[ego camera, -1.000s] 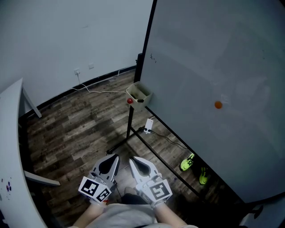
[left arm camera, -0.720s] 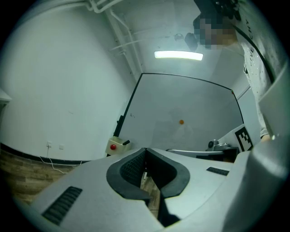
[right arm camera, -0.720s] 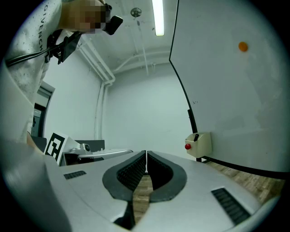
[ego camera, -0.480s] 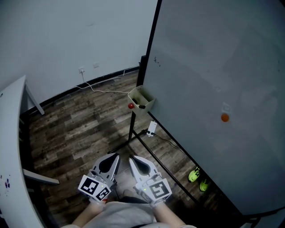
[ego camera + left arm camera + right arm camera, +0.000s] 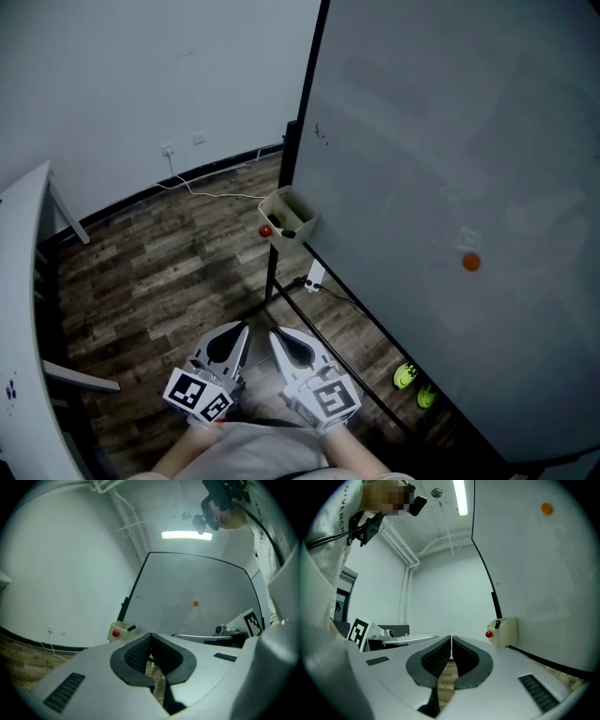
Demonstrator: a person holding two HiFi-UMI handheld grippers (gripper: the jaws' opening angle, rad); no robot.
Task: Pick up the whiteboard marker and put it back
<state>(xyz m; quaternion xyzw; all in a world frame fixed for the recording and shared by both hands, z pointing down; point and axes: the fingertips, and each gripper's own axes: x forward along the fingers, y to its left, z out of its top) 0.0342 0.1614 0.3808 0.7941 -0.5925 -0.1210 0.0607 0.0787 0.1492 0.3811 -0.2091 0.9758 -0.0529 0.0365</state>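
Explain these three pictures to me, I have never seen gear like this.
There is no robot here: a person holds a two-jaw tool in each hand. The wide picture comes from a camera on the person's head. It looks down at both tools, a wooden floor and a tall whiteboard. The two round pictures come from cameras riding on the tools, each looking along its own jaws. The left hand-held gripper and the right hand-held gripper both have their jaws together with nothing between them. A beige box hangs at the whiteboard's lower corner. A dark stick, likely the marker, pokes out of it beside a red knob. Nothing is held yet.
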